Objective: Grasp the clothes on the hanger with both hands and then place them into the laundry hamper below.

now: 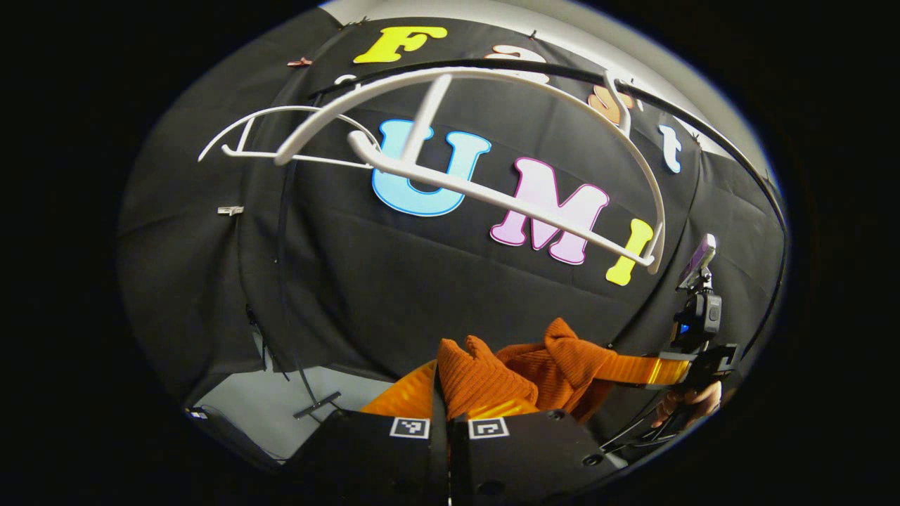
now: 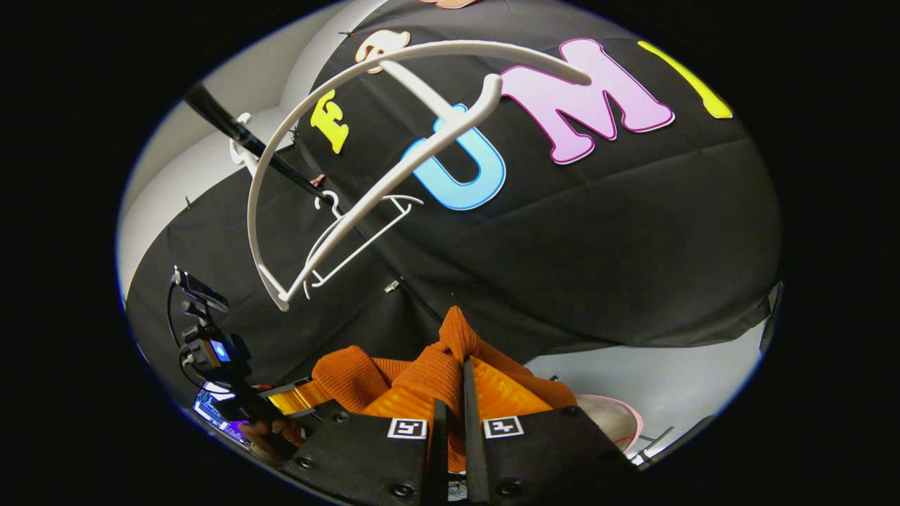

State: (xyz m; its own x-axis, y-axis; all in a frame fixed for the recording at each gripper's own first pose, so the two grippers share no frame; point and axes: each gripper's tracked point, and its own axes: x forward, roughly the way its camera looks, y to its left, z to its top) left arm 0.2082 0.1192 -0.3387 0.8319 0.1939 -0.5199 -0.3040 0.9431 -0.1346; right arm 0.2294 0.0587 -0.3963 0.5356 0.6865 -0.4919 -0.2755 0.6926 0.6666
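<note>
Both the left tool (image 1: 450, 414) and right tool (image 2: 450, 414) pinch the orange garment (image 1: 534, 372) below the bare white hanger (image 1: 492, 197), the hamper's pink rim (image 2: 629, 414) close beside.

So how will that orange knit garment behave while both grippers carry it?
The orange knit garment is probably floppy: it bunches and folds between the left gripper and right gripper. Its ribbed texture suggests decent grip. Likely light; both jaws look closed on it.
</note>
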